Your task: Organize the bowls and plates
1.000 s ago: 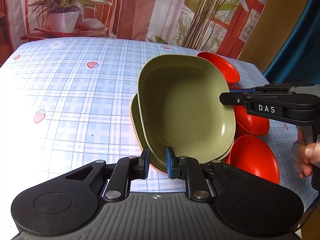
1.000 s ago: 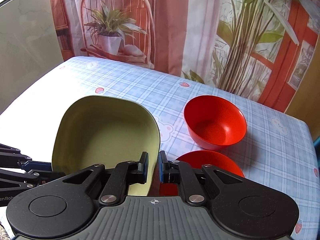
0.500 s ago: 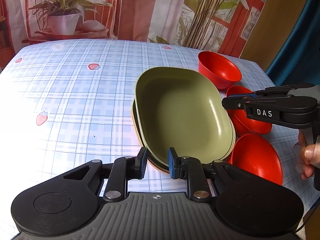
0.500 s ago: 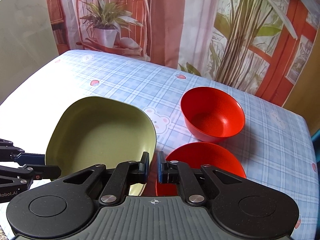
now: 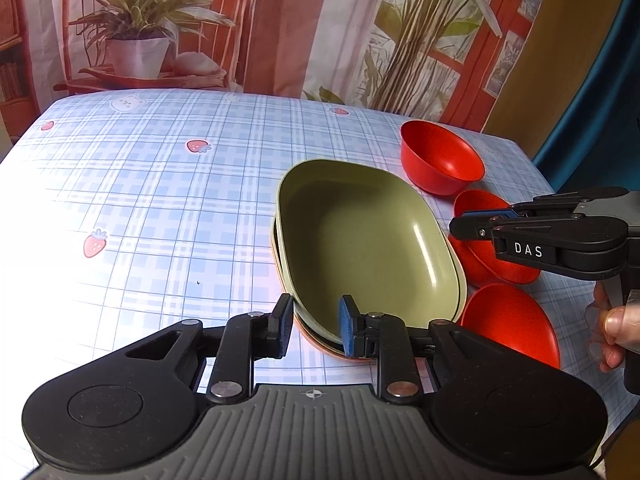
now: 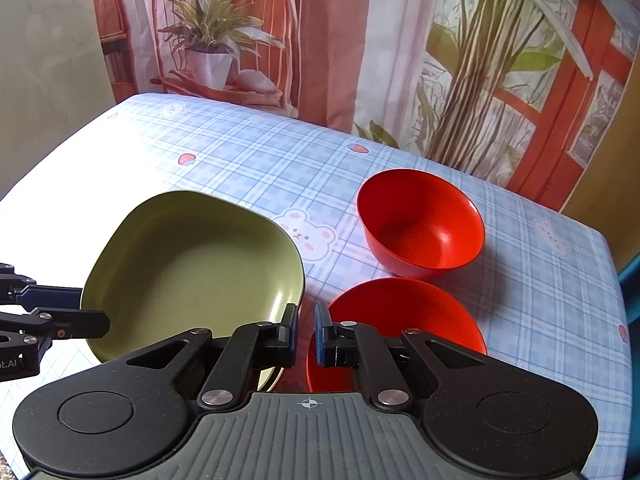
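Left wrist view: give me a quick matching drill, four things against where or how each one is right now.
Things:
1. green plate
2. far red bowl
3. near red bowl
4. right gripper

States:
A. jaws shut
B. closest to the curtain
C. top of the plate stack
D. beside the stack's near right corner

Pairs: 1-C, 2-B, 3-D, 4-A

Bright glare whitens the tablecloth (image 5: 60,280) at left; fisheye-bent edges.
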`<state>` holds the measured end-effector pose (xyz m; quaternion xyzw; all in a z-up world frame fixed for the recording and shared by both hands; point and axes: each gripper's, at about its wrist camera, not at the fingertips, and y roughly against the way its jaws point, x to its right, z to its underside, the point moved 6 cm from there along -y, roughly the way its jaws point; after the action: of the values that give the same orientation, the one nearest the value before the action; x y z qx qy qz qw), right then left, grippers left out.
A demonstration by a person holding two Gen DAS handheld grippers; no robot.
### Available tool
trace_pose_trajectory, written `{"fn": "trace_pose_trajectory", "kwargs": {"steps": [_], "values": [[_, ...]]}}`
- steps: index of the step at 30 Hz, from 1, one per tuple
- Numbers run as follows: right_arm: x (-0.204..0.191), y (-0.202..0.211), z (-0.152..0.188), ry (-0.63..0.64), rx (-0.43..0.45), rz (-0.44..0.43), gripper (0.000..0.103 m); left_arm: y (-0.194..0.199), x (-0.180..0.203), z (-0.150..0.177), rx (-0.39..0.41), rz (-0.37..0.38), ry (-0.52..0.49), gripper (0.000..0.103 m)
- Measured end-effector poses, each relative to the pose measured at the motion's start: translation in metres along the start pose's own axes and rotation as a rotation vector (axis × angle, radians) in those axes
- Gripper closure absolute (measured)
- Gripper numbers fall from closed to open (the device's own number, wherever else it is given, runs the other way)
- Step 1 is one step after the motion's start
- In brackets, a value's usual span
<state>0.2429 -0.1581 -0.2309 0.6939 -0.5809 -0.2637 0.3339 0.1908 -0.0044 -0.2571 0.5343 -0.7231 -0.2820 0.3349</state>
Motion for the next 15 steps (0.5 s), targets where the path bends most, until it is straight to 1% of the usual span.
{"fn": "trace_pose_trajectory", "kwargs": {"steps": [5,7,8,13,15], "values": [[0.004,0.009,-0.003,-0.010,0.034,0.009,0.091,0.008,-0.001,-0.004,0.028,-0.017,0.007,0.074],[0.007,0.014,-0.004,-0.013,0.062,0.008,0.085,0.012,-0.001,-0.006,0.044,-0.026,0.013,0.068],[0.008,0.018,-0.004,-0.015,0.078,0.003,0.085,0.014,0.000,-0.007,0.054,-0.029,0.012,0.067],[0.019,0.034,-0.001,-0.012,0.157,0.001,0.080,0.026,0.010,-0.013,0.088,-0.025,0.001,0.066],[0.024,0.041,0.002,-0.014,0.182,0.003,0.080,0.028,0.017,-0.014,0.098,-0.025,-0.012,0.066]]}}
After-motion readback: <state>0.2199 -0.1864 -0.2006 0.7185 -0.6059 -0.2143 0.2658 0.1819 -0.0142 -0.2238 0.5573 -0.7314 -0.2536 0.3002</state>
